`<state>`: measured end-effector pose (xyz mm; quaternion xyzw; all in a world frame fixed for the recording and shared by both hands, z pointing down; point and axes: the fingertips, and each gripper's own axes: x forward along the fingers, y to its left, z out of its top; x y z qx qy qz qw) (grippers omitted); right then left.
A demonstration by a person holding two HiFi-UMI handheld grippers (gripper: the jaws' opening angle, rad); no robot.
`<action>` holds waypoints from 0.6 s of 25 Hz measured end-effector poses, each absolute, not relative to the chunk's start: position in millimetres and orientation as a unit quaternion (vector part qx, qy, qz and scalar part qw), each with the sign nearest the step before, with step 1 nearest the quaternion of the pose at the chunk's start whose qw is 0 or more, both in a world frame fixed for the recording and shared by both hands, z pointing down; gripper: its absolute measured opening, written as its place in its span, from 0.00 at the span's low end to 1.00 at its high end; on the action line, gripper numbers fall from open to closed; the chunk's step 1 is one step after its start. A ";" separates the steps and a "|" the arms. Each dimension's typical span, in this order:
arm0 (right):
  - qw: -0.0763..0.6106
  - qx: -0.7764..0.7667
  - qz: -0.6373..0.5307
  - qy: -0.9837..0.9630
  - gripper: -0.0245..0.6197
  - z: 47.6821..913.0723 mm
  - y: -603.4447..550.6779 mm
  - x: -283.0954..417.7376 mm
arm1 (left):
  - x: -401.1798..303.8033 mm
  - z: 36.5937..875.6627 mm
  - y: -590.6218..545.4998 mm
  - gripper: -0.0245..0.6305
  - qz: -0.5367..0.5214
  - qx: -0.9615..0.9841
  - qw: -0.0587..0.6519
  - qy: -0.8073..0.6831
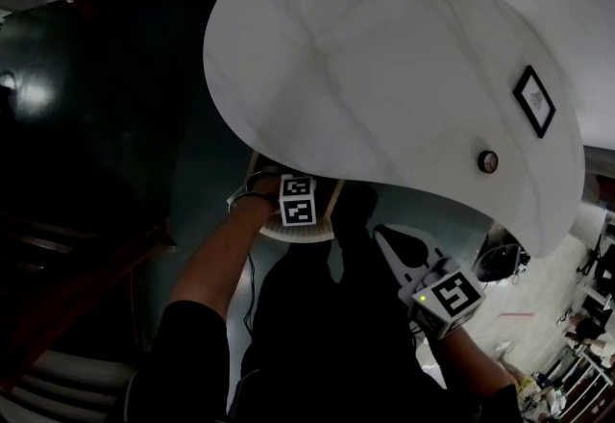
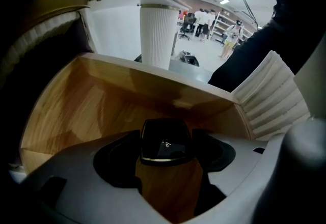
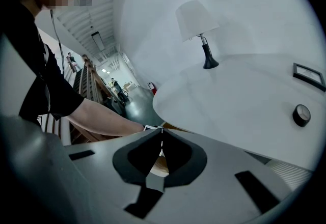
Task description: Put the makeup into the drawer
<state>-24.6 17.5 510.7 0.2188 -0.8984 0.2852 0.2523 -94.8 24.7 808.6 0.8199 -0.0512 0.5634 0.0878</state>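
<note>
A black makeup compact [image 2: 165,147] with a thin gold edge sits between the jaws of my left gripper [image 2: 166,136], which is shut on it. The compact hangs inside the open wooden drawer [image 2: 97,101], just above its floor. In the head view the left gripper's marker cube [image 1: 298,201] hovers over the drawer [image 1: 309,236], which sticks out from under the white table; the jaws and the compact are hidden there. My right gripper [image 1: 386,236] stays to the right of the drawer, shut and holding nothing, its tips touching [image 3: 162,132].
The curved white tabletop [image 1: 384,75] overhangs the drawer and carries a lamp [image 3: 196,19], a small framed picture [image 1: 534,100] and a small round object [image 1: 488,161]. A white ribbed column [image 2: 157,34] stands behind the drawer. Dark furniture fills the left of the head view.
</note>
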 end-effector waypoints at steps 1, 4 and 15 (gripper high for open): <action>0.253 0.220 0.286 -0.898 0.06 511.3 17.9 -22.9 | -93.8 811.3 25.6 0.54 0.566 0.819 0.088 -0.049; 0.254 0.223 0.288 -0.896 0.06 513.1 19.1 -18.4 | -93.0 820.0 27.9 0.54 0.573 0.813 0.092 -0.044; 0.257 0.216 0.290 -0.896 0.06 515.8 27.1 -15.8 | -103.3 833.4 28.6 0.55 0.590 0.799 0.101 -0.052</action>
